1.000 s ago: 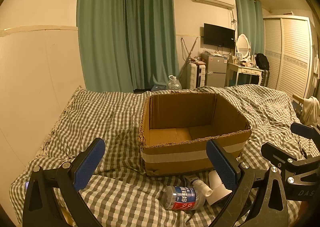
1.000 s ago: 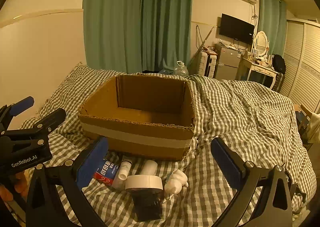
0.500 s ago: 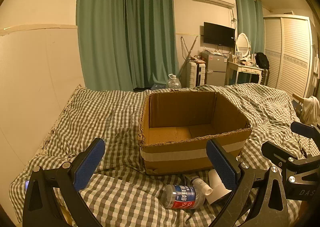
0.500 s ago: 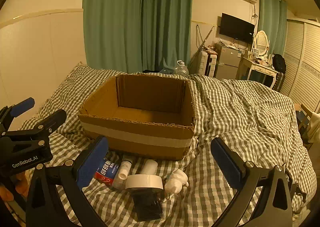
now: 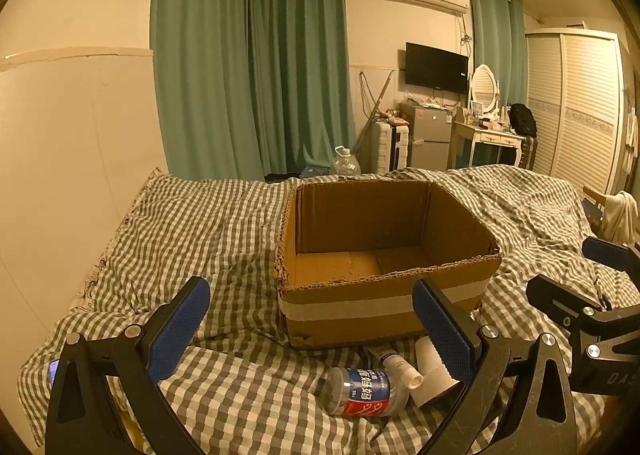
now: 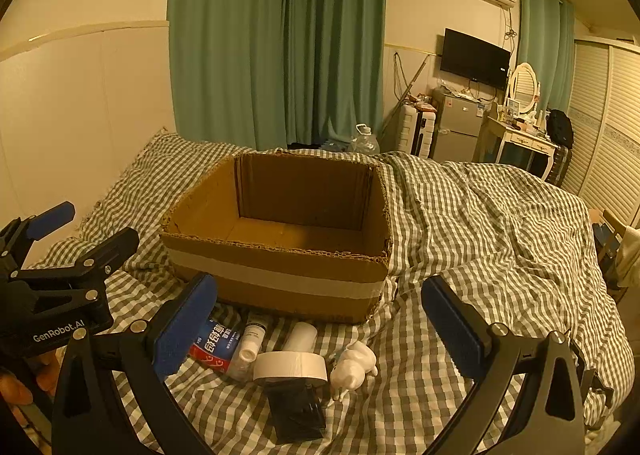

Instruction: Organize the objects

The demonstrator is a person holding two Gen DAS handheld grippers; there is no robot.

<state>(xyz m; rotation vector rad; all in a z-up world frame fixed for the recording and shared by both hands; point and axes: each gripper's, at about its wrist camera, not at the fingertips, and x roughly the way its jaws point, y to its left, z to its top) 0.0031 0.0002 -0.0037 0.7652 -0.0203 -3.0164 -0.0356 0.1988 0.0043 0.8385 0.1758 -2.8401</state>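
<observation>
A: Bed (image 6: 480, 215), checked cover. Open cardboard box (image 6: 280, 279) on it, nothing inside.

B: In front of the box: plastic bottle (image 5: 360, 397), tape roll (image 6: 290, 366), white figurine (image 6: 354, 367). Left gripper (image 5: 312, 331), right gripper (image 6: 320, 331): fingers spread, holding nothing.

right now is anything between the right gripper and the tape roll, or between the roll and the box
Nothing visible blocks the right gripper: its jaws are open and the tape roll lies in plain sight below them, resting on a black object. Between the roll and the box lie only a white tube and a white bottle, low on the bed; the box wall itself needs clearing.
</observation>
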